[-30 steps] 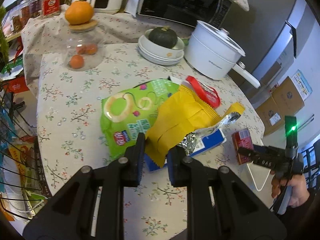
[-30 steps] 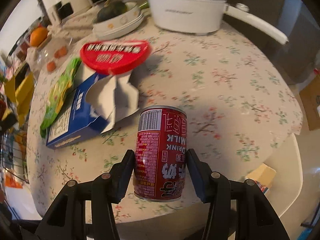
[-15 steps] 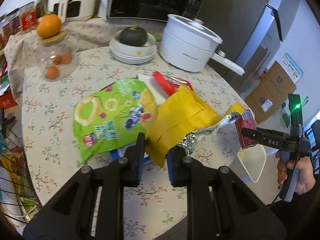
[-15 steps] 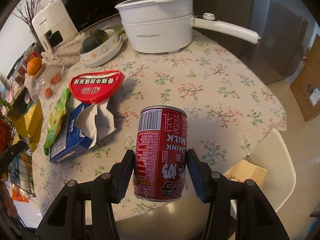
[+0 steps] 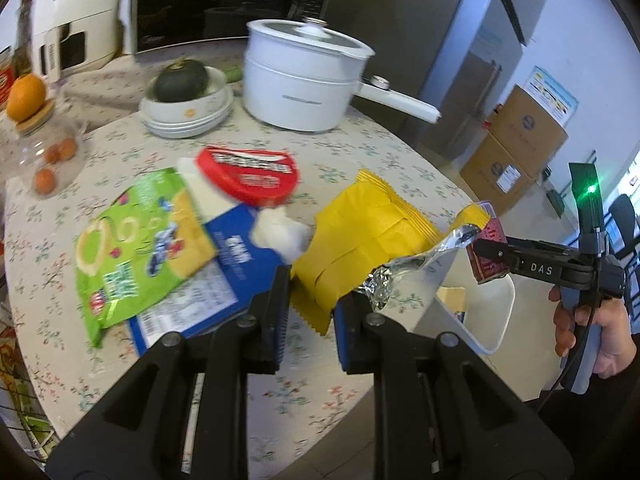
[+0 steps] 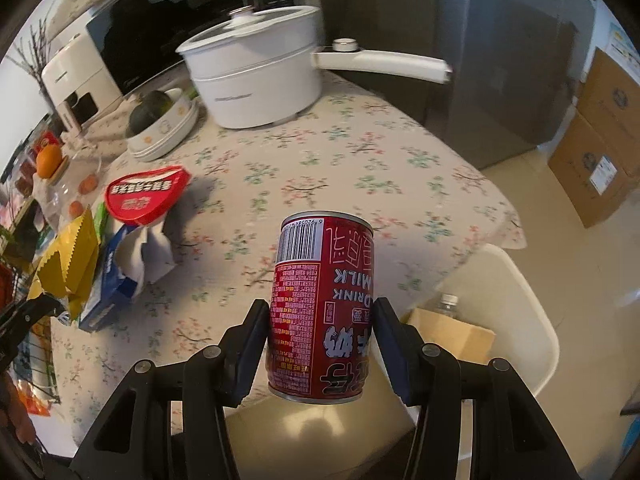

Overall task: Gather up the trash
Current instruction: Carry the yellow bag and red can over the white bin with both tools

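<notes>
My left gripper (image 5: 310,300) is shut on a yellow snack bag (image 5: 360,236) with a foil inside, lifted above the table. My right gripper (image 6: 320,328) is shut on a red milk drink can (image 6: 320,304), held off the table's front edge over a white bin (image 6: 520,320). The can (image 5: 486,252) and the bin (image 5: 492,316) also show in the left wrist view. A green snack bag (image 5: 132,248), a blue carton (image 5: 208,276) and a red lid (image 5: 250,176) lie on the flowered table (image 5: 360,148).
A white pot (image 5: 300,76) with a long handle, a bowl stack with a dark squash (image 5: 184,96) and a glass jar topped by an orange (image 5: 32,120) stand at the back. Cardboard boxes (image 5: 516,148) sit on the floor at right. The bin holds a cardboard box (image 6: 452,332).
Both grippers have risen and drawn back towards the table's front edge. The yellow bag has come off the green bag and the carton. The can now hangs over the bin.
</notes>
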{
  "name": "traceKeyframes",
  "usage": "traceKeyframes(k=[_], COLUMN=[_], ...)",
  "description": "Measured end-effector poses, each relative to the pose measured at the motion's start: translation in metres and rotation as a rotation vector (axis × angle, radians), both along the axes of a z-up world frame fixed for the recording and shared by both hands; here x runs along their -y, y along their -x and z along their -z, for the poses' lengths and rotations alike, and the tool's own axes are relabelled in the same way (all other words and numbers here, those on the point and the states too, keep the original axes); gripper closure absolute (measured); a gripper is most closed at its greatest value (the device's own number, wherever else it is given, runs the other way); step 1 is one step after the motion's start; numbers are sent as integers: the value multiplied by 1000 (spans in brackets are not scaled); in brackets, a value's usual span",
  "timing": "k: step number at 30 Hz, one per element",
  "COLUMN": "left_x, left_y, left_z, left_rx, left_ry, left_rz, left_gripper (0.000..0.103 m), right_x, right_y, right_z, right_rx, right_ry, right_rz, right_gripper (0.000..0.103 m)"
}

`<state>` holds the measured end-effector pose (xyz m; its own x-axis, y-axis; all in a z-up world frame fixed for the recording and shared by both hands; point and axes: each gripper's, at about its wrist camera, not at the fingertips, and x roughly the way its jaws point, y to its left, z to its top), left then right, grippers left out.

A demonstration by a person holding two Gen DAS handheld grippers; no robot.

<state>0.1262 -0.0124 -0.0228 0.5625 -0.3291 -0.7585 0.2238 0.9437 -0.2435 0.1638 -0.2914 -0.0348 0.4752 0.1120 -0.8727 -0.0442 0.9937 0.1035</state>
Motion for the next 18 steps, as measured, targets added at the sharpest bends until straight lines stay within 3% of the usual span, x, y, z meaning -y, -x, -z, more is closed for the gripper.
traceKeyframes(k=[18], left_x=[133], left_y=[3], left_z=[17], left_rx=[-7], left_ry=[-68], left_rz=[229], left_gripper=[81], right_x=[131], right_y=[38], right_z=[5], right_rx=[0], right_ry=[8], right_rz=[166], right_gripper=[49])
